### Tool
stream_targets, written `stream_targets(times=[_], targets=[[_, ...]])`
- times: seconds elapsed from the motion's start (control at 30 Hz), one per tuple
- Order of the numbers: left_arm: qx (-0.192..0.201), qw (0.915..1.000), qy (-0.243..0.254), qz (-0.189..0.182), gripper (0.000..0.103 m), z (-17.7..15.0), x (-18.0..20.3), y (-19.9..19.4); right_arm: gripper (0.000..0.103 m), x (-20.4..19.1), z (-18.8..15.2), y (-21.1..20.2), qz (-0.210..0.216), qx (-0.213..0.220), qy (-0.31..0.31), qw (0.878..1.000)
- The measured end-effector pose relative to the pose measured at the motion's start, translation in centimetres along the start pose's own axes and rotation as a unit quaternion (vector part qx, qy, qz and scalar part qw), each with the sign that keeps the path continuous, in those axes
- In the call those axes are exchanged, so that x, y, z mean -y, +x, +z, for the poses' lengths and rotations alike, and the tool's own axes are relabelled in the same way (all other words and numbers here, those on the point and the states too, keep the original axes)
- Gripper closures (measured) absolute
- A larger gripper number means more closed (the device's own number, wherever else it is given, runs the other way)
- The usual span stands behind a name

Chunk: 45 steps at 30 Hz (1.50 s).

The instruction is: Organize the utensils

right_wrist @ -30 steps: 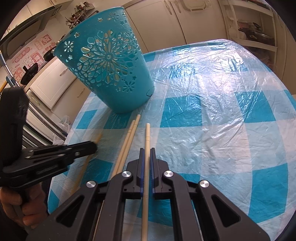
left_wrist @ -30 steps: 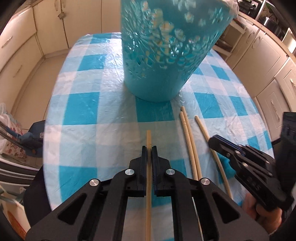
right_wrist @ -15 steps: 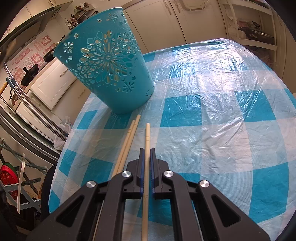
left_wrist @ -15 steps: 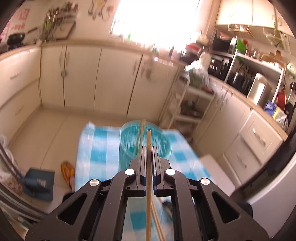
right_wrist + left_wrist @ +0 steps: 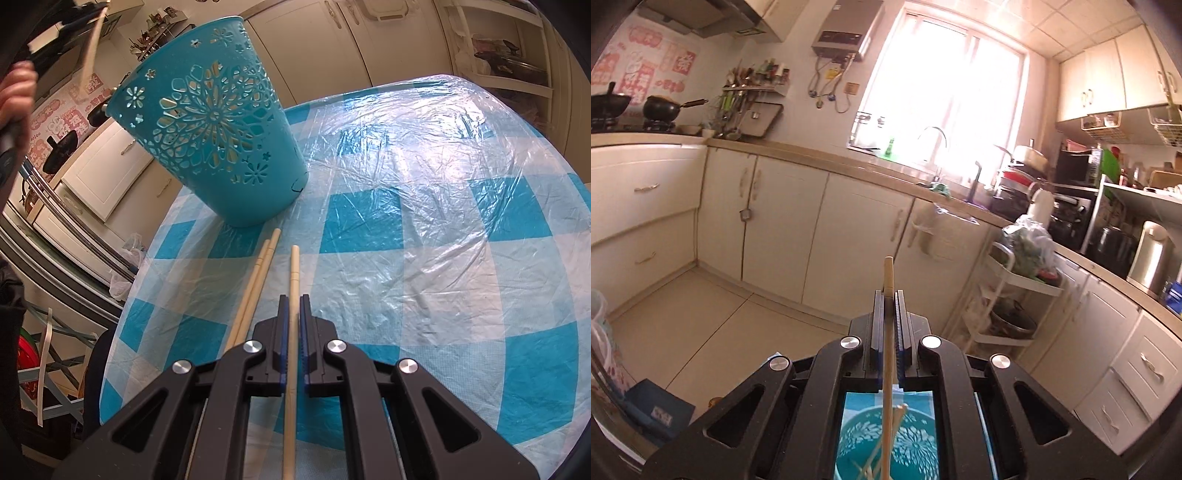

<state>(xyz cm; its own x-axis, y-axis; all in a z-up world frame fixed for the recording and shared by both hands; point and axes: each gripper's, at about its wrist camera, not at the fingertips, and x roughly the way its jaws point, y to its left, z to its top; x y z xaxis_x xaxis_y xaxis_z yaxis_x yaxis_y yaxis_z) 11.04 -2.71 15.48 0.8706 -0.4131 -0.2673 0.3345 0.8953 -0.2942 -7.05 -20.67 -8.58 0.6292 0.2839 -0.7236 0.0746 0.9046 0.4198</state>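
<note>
My left gripper (image 5: 888, 295) is shut on a pale wooden chopstick (image 5: 887, 354) and is lifted high, pointing across the kitchen. Straight below it the teal cut-out basket (image 5: 912, 443) shows its open top with several chopsticks inside. In the right wrist view that basket (image 5: 218, 136) stands on the checked table, and the left gripper with its chopstick (image 5: 90, 44) hangs above its rim at the upper left. My right gripper (image 5: 293, 299) is low over the table, shut on another chopstick (image 5: 293, 273). Two more chopsticks (image 5: 255, 284) lie side by side just left of it.
The round table (image 5: 443, 206) wears a blue-and-white checked cloth under wrinkled clear plastic. Cream cabinets (image 5: 783, 225) and a counter ring the room. A white trolley (image 5: 1008, 295) stands at the right, a metal rack (image 5: 55, 332) beside the table's left edge.
My left gripper rose from the table with its chopstick and tilted up, ending above the basket's open top. The right gripper stayed still on its chopstick.
</note>
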Motion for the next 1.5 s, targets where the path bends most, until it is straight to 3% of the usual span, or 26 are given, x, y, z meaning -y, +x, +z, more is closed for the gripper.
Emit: stream_targets(times=[0.23,0.6,0.67,0.73,0.83,1.0,1.17,1.3,1.5], targets=[[-0.014,0.9998,0.009,0.012,0.098,-2.3,0.2,2.6,0.097,0.0,0.0,0.0,0.0,0.0,0.0,1.0],[-0.091,0.9932,0.069,0.022,0.096,-6.9,0.5,3.1,0.097,0.0,0.0,0.0,0.002,0.0,0.003,1.0],[-0.101,0.991,0.083,0.028,0.091,-7.6,0.5,2.5,0.097,0.0,0.0,0.0,0.002,0.0,0.002,1.0],[-0.104,0.9902,0.087,0.035,0.068,-7.8,0.2,1.7,0.097,0.0,0.0,0.0,0.002,0.0,0.003,1.0],[-0.093,0.9903,0.087,0.058,0.042,-8.1,-0.8,-1.0,0.097,0.1,-0.1,-0.1,0.005,0.0,0.006,1.0],[-0.087,0.9885,0.085,0.09,0.021,-9.9,-3.1,-5.7,0.097,0.0,-0.1,-0.1,0.002,0.0,0.003,1.0],[-0.136,0.9812,0.087,0.105,0.017,-14.5,-5.5,-7.7,0.092,-0.5,-0.1,-0.2,-0.003,-0.004,-0.011,1.0],[-0.199,0.9701,0.084,0.111,0.017,-18.6,-7.2,-6.5,0.091,-2.0,-0.2,0.0,-0.039,-0.011,-0.056,0.998],[-0.25,0.958,0.088,0.11,0.017,-22.3,-7.5,-4.2,0.091,-4.4,-0.3,1.0,-0.104,-0.023,-0.145,0.984]])
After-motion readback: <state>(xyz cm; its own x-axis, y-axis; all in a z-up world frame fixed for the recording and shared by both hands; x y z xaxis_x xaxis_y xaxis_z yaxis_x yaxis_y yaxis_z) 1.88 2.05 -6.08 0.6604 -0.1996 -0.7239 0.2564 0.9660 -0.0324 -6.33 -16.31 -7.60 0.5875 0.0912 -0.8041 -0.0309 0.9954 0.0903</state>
